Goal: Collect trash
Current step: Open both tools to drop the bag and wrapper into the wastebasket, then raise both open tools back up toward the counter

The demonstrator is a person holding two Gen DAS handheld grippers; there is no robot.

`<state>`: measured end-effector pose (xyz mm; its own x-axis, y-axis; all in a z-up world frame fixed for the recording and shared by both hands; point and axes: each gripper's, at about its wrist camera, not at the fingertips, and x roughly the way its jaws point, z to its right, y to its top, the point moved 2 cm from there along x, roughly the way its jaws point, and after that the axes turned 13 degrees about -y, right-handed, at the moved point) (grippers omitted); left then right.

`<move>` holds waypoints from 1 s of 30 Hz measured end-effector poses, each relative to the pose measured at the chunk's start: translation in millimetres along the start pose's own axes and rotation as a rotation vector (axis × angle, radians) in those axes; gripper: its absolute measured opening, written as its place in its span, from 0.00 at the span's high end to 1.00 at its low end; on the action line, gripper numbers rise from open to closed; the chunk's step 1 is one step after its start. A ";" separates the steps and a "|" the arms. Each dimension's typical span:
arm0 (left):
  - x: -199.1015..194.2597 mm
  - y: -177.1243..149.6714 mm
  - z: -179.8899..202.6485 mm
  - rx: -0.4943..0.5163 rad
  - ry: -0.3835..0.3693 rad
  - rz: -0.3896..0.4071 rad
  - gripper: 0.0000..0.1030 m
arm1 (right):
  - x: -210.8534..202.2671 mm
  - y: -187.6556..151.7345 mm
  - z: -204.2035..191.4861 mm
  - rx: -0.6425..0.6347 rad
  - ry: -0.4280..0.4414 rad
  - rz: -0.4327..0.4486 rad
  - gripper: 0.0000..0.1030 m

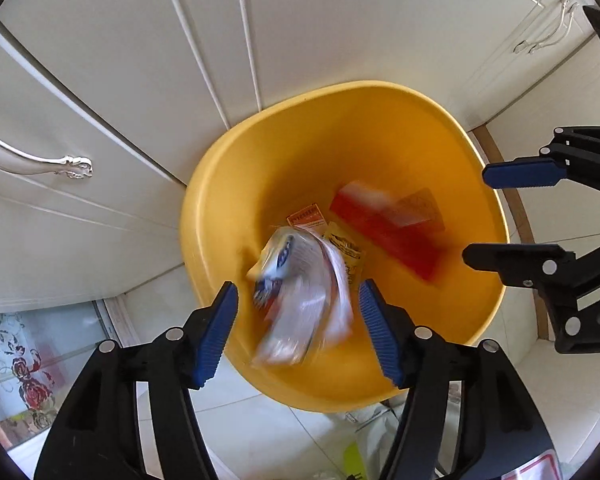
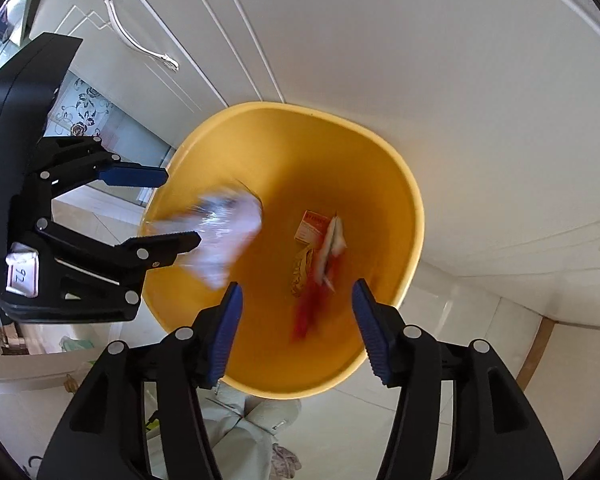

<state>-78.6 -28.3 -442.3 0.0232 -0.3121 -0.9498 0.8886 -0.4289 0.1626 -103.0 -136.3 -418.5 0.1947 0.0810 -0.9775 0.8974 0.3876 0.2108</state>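
A yellow bin (image 1: 380,128) stands on the floor against white cabinets; it also shows in the right wrist view (image 2: 380,184). My left gripper (image 1: 298,328) is open above the bin's near rim. A blurred clear plastic wrapper (image 1: 300,296) is in the air between and below its fingers; it also shows in the right wrist view (image 2: 224,236). My right gripper (image 2: 296,330) is open over the bin. A blurred red packet (image 1: 392,228) falls below it, seen too in the right wrist view (image 2: 308,308). A small orange box (image 2: 312,226) and a yellow wrapper (image 2: 302,270) lie at the bottom.
White cabinet doors with silver handles (image 1: 40,160) stand behind the bin. The floor is pale tile (image 2: 440,420). A floral glass panel (image 1: 28,372) is at the left. More litter (image 1: 376,440) lies on the floor in front of the bin.
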 end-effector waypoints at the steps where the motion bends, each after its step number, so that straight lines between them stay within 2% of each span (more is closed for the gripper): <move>1: -1.9 -0.2 -0.1 0.000 0.001 0.002 0.38 | -2.0 -1.0 0.9 0.002 0.003 0.003 0.43; 9: -17.5 0.9 0.7 0.000 0.009 0.017 0.38 | -12.7 8.2 16.1 0.023 0.005 0.010 0.43; 16: -47.9 5.3 13.6 -0.021 0.018 0.052 0.38 | -45.2 5.2 19.3 0.055 -0.002 0.048 0.43; 22: -93.6 -8.2 31.8 -0.050 0.017 0.121 0.38 | -98.5 -6.0 21.6 0.096 0.000 0.123 0.43; 30: -155.7 -24.7 68.7 -0.086 0.033 0.222 0.38 | -183.0 -23.1 16.8 0.092 -0.015 0.243 0.43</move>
<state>-135.7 -27.3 -280.0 0.2359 -0.3626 -0.9016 0.8958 -0.2786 0.3464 -152.8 -175.5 -244.4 0.4144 0.1476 -0.8980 0.8555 0.2735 0.4397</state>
